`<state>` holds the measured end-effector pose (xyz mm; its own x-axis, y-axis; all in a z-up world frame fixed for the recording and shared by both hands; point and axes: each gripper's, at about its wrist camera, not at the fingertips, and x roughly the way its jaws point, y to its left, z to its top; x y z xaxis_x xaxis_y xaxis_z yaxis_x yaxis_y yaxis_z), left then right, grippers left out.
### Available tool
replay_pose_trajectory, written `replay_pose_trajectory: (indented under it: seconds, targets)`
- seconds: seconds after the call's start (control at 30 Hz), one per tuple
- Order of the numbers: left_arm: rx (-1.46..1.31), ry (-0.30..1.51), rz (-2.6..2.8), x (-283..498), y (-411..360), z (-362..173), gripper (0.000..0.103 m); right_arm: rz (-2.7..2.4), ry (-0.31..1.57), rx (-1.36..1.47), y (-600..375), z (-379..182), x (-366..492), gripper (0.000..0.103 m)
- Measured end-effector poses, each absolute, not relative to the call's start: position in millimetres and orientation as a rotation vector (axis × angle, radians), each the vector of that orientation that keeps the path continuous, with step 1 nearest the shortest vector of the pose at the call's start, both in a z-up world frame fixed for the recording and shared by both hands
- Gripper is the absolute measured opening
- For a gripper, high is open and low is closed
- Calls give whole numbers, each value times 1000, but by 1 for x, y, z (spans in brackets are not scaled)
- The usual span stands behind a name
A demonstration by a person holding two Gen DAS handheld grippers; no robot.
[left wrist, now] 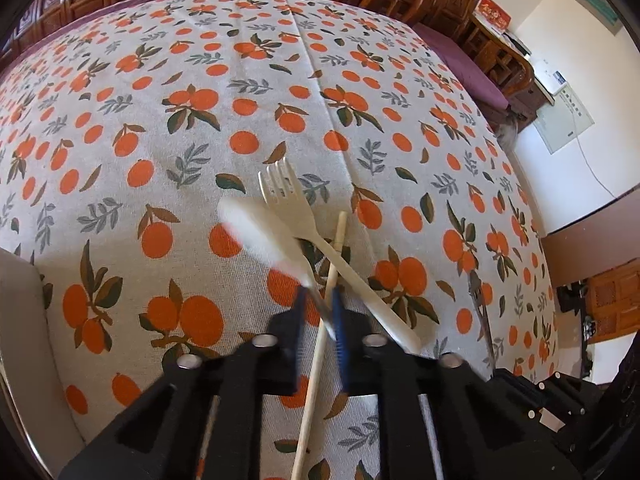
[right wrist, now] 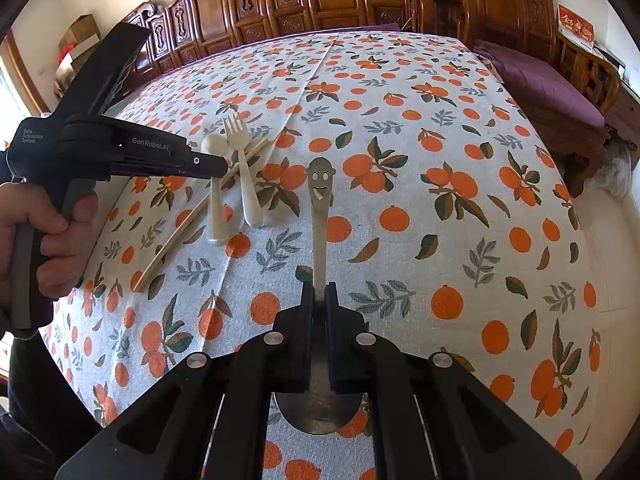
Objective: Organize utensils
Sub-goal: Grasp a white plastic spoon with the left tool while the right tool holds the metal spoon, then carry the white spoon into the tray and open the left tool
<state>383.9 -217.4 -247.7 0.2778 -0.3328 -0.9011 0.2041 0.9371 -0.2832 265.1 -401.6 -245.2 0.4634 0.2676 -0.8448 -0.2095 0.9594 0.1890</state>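
Two grippers at work: left gripper pinches a cream plastic spoon, bowl toward 11 o'clock, above the cream fork and wooden chopstick. Right gripper clamps a smiley-handled steel spoon, long axis toward 12 o'clock.

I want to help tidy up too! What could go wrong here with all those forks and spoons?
The left gripper pinches a blurred white spoon right above a crossed fork and chopstick; setting it down could knock them crooked or catch the chopstick. The right gripper grips the metal spoon by its thin handle, bowl end behind the fingers, so it might twist or slip onto the tablecloth.
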Motion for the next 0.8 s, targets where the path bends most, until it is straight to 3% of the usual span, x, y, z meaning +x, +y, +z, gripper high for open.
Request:
replay_pose_trajectory:
  seconds: [0.8]
  targets:
    - [3, 1118, -378, 321, -151, -179, 3, 351, 1001, 25, -339, -205, 249, 7]
